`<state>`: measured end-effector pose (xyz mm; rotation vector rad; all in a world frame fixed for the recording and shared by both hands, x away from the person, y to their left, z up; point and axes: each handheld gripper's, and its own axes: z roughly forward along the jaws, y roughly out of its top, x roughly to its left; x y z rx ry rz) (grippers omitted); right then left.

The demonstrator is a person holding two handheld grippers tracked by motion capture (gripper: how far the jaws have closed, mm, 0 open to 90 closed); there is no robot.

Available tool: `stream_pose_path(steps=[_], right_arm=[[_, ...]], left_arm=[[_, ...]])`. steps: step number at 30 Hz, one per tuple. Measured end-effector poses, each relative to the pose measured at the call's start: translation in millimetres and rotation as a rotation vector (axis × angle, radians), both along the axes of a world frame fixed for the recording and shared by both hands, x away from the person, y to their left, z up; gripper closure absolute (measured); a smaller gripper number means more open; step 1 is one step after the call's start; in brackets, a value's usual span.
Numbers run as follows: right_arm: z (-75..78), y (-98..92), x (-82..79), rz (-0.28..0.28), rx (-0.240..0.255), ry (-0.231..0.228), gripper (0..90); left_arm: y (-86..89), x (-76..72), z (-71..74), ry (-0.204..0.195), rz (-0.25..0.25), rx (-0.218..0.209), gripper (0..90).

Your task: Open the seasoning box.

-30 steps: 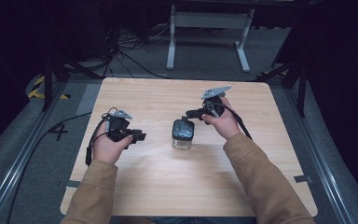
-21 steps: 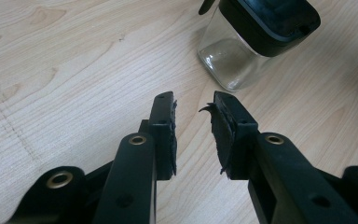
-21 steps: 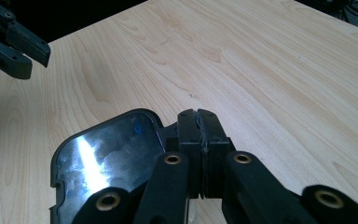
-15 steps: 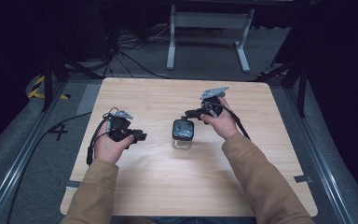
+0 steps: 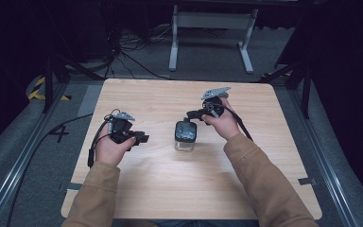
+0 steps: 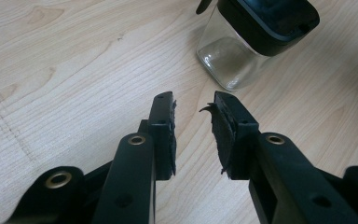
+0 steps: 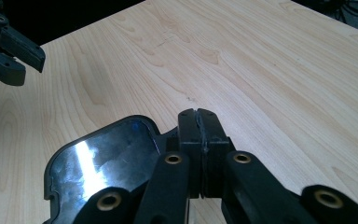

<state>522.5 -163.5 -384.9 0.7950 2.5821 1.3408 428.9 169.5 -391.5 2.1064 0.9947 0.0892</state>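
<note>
The lid (image 5: 185, 130) is on the jar (image 6: 223, 58) – right gripper (image 7: 199, 116) fingers pressed together, left gripper (image 6: 193, 109) fingers half apart, empty.

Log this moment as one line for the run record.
left gripper: open, empty, short of jar | right gripper: shut, beside jar lid | jar: upright on table, lid on

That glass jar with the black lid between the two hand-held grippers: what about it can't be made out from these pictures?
- Right gripper view: the shut right hand-held gripper covers an edge of the lid; whether it pinches a tab there is hidden.
- Left gripper view: the top edge cuts off the jar.
- High view: the jar is too small to show any contents.
- Left hand-held gripper: open, nothing between.
</note>
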Motion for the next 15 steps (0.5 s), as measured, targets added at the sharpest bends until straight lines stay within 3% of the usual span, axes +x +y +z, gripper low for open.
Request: stream_pose_path(steps=[15], right_arm=[[-0.3, 0.2, 1.1, 0.003, -0.004, -0.005, 90.0]], left_arm=[[-5.7, -0.1, -1.4, 0.004, -0.013, 0.0, 69.6]])
